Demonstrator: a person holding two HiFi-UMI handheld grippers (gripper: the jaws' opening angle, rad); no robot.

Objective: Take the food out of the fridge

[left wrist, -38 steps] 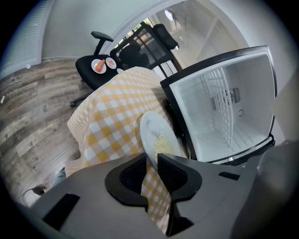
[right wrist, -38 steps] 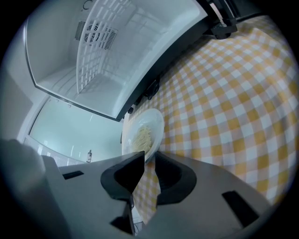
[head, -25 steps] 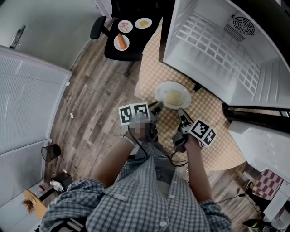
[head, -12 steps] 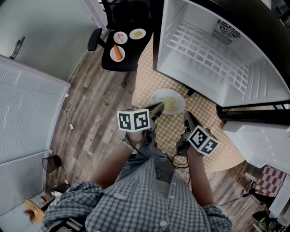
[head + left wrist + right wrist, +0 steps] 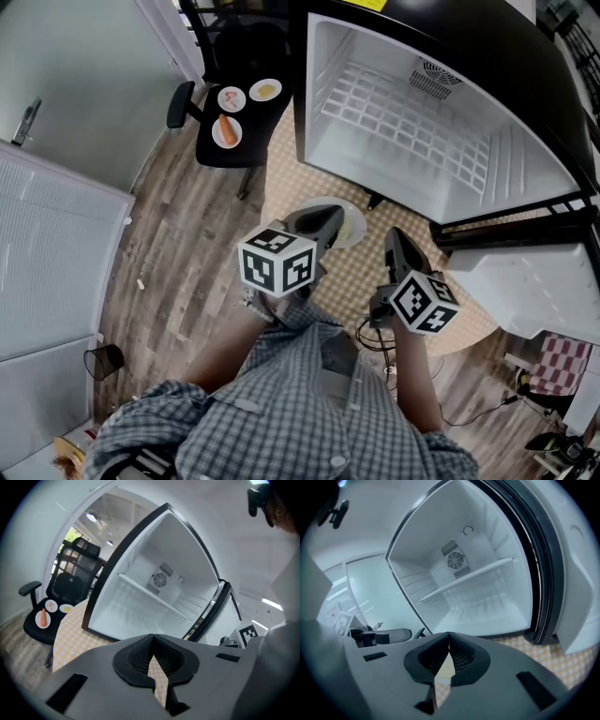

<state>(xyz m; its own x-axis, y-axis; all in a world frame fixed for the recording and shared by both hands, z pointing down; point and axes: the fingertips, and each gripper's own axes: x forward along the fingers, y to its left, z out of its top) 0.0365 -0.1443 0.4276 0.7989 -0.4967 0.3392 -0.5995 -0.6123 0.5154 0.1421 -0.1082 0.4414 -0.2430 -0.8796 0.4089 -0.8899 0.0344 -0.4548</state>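
The open fridge (image 5: pixel 403 122) shows bare white shelves with no food in sight. A white plate of pale yellow food (image 5: pixel 352 225) lies on the yellow checked cloth (image 5: pixel 361 277) in front of it, partly hidden by my left gripper (image 5: pixel 328 217). That gripper hovers over the plate's near edge, shut with nothing between its jaws. My right gripper (image 5: pixel 392 236) is to the right of the plate, also shut and holding nothing. Both gripper views look into the fridge (image 5: pixel 140 592) (image 5: pixel 473 583) over closed tips: left gripper (image 5: pixel 152 636), right gripper (image 5: pixel 449 633).
A black office chair (image 5: pixel 251 122) at the back left carries three small plates, one with a carrot (image 5: pixel 225 131). The white fridge door (image 5: pixel 525 277) hangs open on the right. A white panel (image 5: pixel 47 253) lines the left side, over wooden floor.
Both grippers have risen toward the camera and drawn back from the plate. The plate stays on the checked cloth. The view has shifted so the fridge sits further left.
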